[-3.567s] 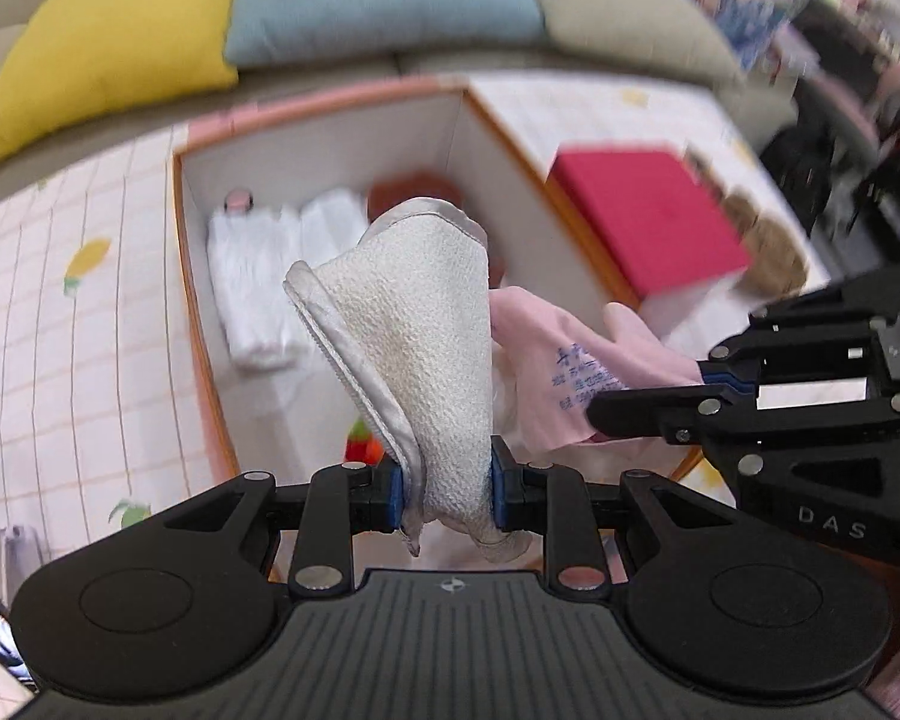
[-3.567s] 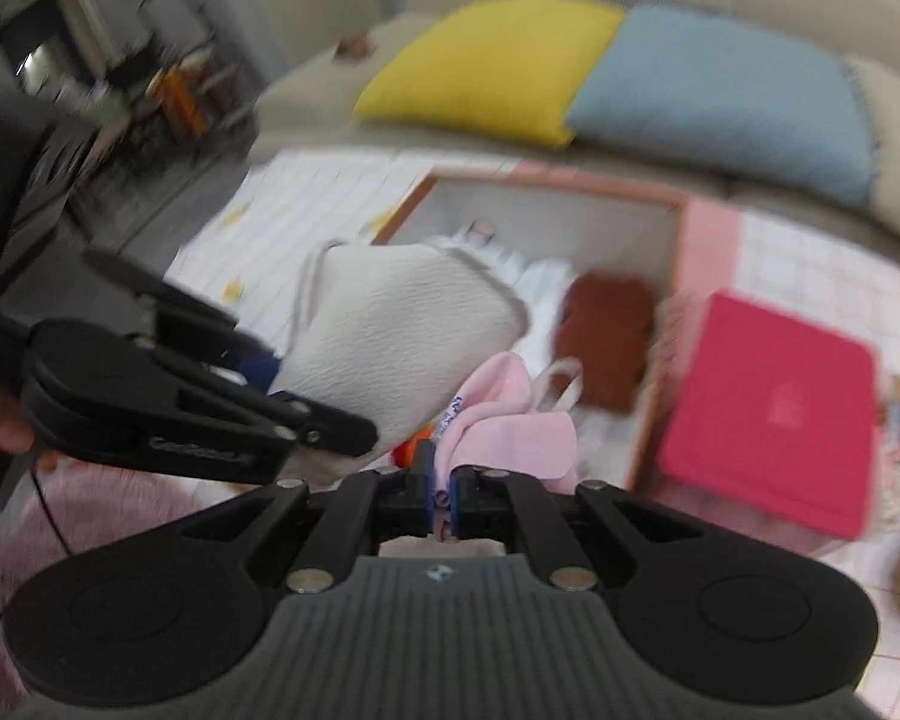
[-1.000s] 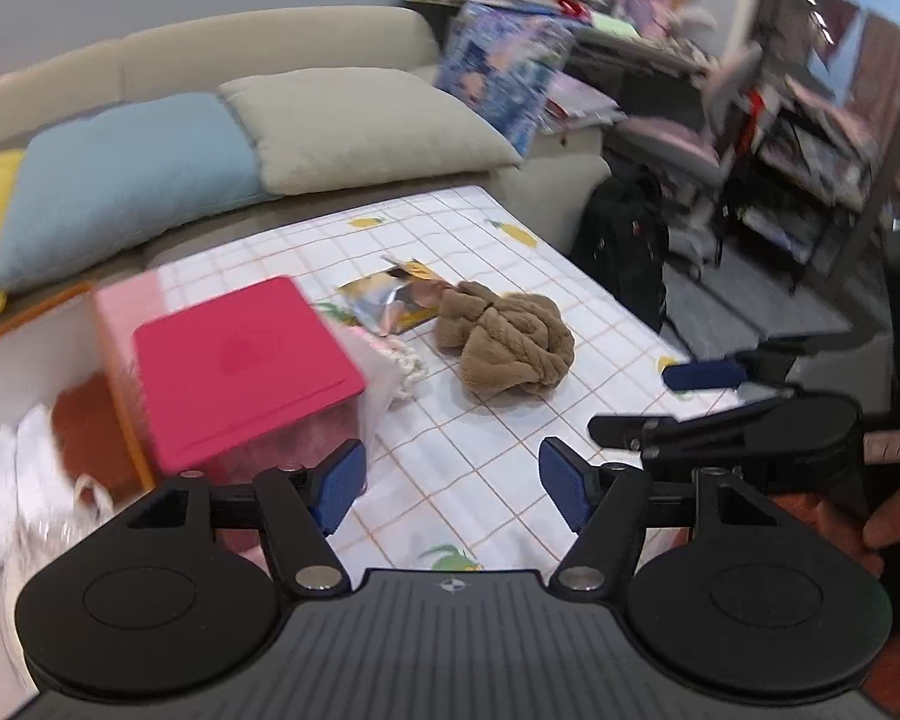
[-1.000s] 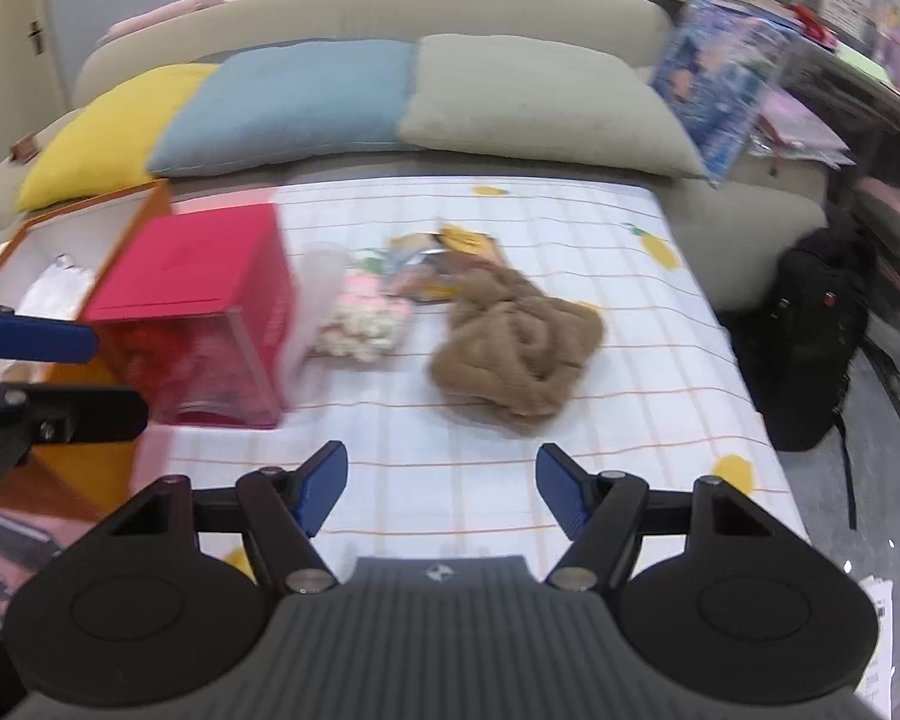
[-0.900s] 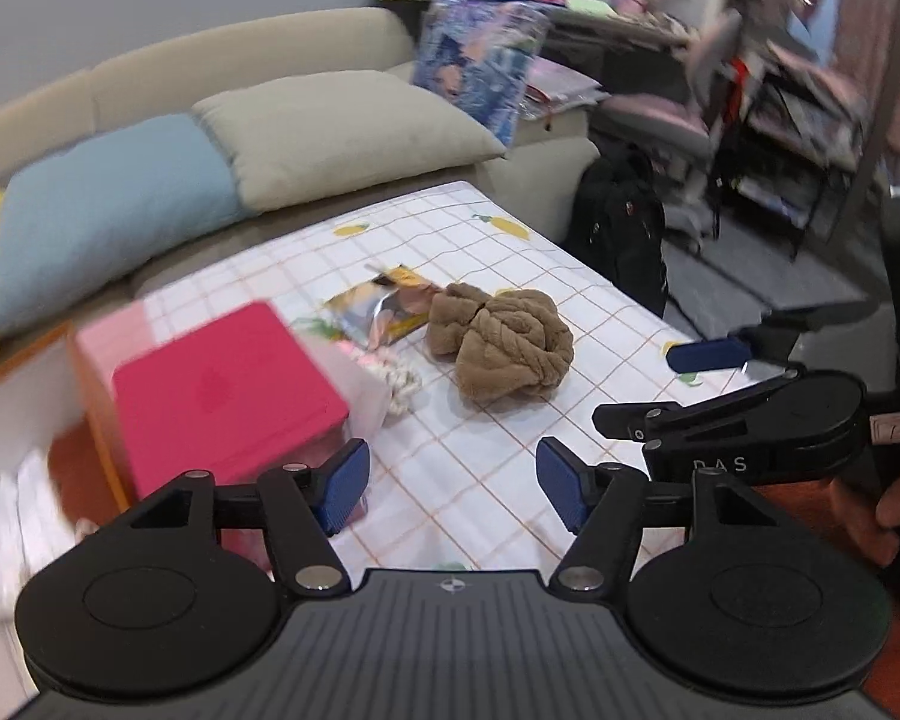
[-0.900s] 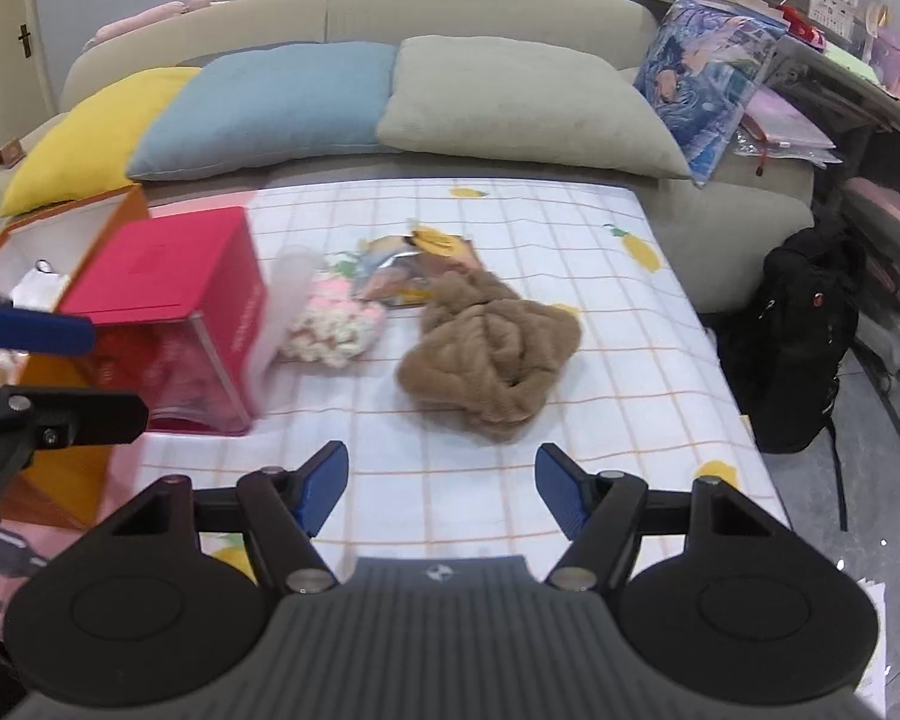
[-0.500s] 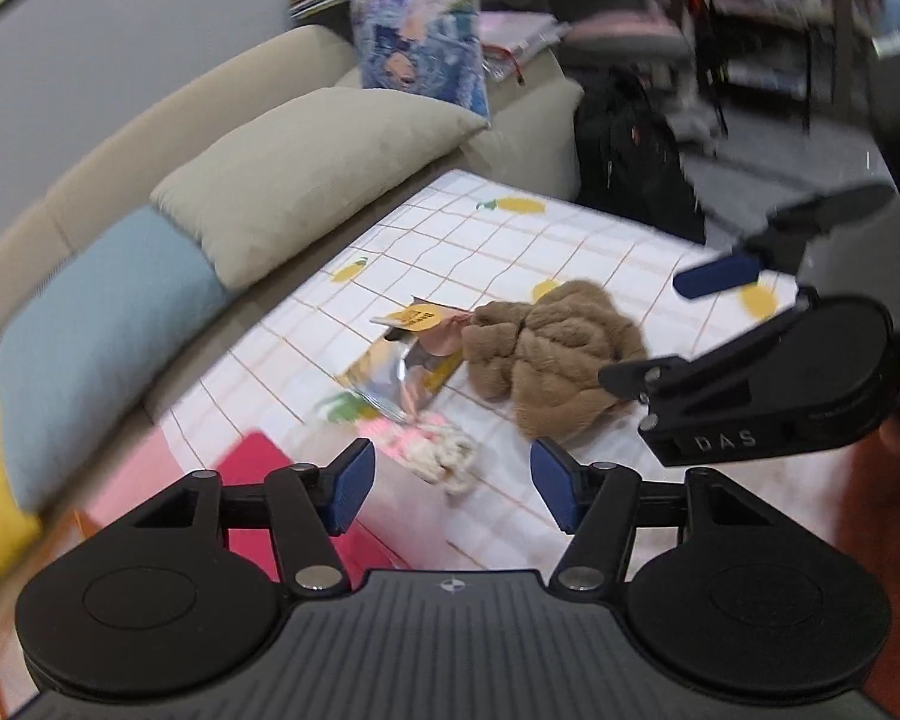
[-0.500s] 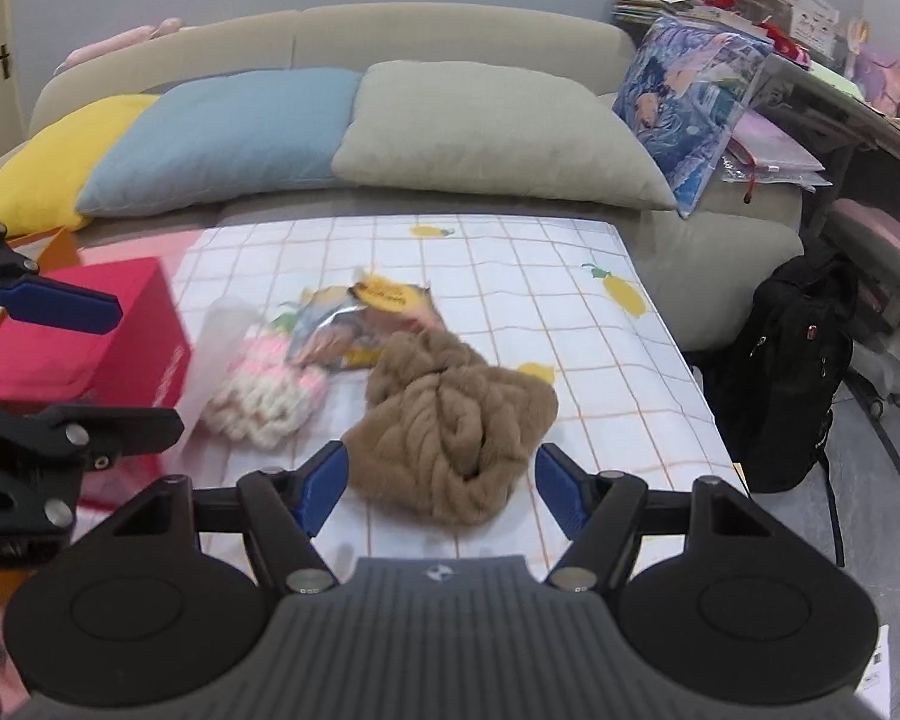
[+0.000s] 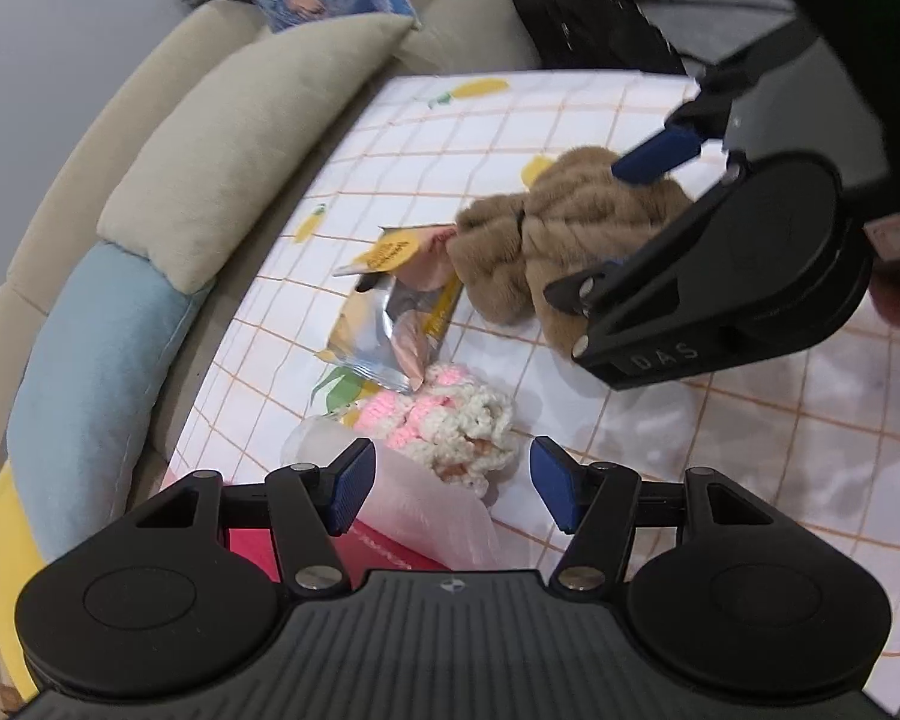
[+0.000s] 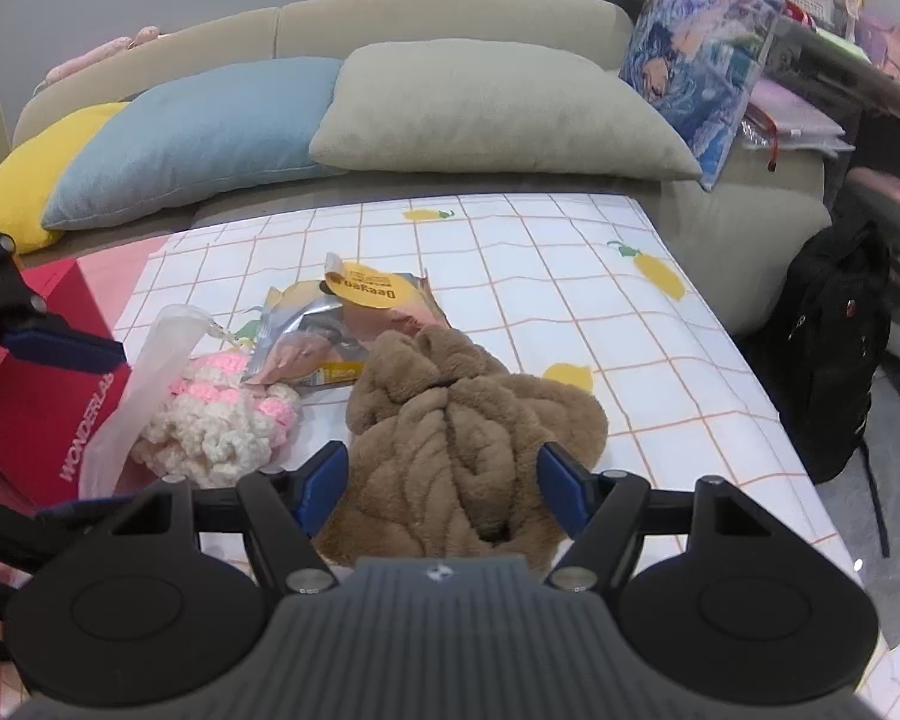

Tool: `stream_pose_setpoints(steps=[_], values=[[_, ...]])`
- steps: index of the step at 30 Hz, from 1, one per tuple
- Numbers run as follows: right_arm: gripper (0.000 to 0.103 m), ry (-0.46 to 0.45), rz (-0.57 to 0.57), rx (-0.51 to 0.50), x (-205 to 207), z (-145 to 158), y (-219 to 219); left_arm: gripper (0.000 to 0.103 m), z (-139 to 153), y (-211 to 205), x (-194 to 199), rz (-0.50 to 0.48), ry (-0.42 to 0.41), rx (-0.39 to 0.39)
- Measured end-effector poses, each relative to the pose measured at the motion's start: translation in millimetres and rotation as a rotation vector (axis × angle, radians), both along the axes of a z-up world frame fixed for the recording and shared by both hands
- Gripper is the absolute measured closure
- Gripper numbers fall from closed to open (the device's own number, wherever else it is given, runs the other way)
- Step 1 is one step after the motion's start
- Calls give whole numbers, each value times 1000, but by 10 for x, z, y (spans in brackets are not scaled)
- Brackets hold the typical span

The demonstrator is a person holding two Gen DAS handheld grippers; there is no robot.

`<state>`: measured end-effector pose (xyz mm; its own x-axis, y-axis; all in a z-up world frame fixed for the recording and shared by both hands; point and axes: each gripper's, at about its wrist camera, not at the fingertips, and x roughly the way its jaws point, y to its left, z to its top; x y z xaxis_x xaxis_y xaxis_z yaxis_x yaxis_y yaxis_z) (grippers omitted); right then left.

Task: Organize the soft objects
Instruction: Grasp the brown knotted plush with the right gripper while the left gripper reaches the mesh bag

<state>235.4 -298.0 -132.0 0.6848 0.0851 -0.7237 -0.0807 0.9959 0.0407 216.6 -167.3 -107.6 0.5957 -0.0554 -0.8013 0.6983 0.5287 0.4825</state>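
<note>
Both claws are released and carry nothing: we see our left claw point(image 9: 450, 489) spread wide above the pink-and-cream crocheted piece point(image 9: 450, 429), and our right claw point(image 10: 441, 489) spread wide around the near part of the brown plush bundle point(image 10: 468, 420), its blue pads on either side of the fur. We cannot tell if the pads touch the plush. In the left wrist view the right claw point(image 9: 636, 219) also appears, low over the brown bundle point(image 9: 540, 240). The bundle lies on the bench point(image 10: 570, 276), which has a white cloth with orange grid lines and lemon prints. Just beside the bundle, toward the sofa, lies a foil snack packet point(image 10: 342, 324) with a yellow label, and its corner rests on the crocheted piece point(image 10: 222, 414). A clear plastic bag point(image 10: 150, 372) is touching the crocheted piece on the left, and next to it stands a red box point(image 10: 36, 396). Behind the bench we see a grey cushion point(image 10: 486, 108), a blue cushion point(image 10: 192, 132) and a yellow cushion point(image 10: 24, 180) on the sofa.
</note>
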Motion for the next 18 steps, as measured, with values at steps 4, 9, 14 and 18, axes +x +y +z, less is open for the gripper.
stream_pose_setpoints(steps=[4,9,14,18], values=[[34,12,-28,17,33,-69,-71,32,-174,-117,86,-12,-4,120],[32,10,-31,-13,30,-98,-40,33,-380,-213,156,-23,-9,239],[42,3,-27,-35,8,-109,-14,33,-491,-308,183,-20,12,311],[52,15,-29,-33,1,-121,-33,40,-529,-363,214,-7,35,326]])
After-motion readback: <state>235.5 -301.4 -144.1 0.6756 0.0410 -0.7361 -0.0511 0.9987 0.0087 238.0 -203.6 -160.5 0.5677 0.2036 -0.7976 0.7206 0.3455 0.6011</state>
